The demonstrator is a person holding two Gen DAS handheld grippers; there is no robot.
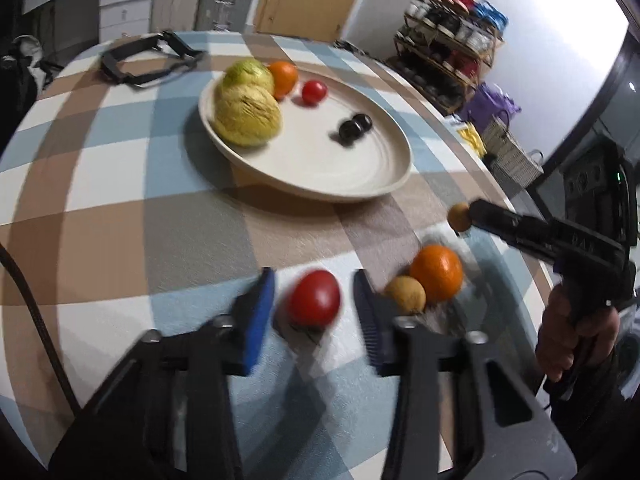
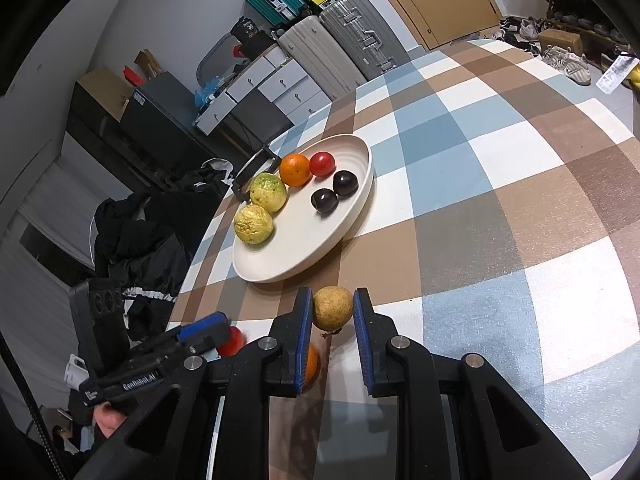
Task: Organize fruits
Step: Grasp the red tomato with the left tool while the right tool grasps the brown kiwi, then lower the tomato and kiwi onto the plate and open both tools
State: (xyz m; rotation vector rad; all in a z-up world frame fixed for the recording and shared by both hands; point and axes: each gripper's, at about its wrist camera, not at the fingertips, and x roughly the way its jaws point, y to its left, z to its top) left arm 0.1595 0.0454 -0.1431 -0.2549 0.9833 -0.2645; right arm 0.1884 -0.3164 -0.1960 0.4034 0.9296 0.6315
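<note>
Each gripper (image 2: 333, 336) is black plastic with blue ribbed pads (image 2: 303, 340), silver screws, white "GenRobot.AI" lettering, and bare skin on the hand (image 1: 568, 336) gripping its handle.

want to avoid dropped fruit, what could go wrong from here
The right gripper pinches a small brown fruit only at its fingertips above the table, so it may slip and roll. The left gripper straddles a tomato without touching it; closing could nudge the brown fruit and orange beside it.
</note>
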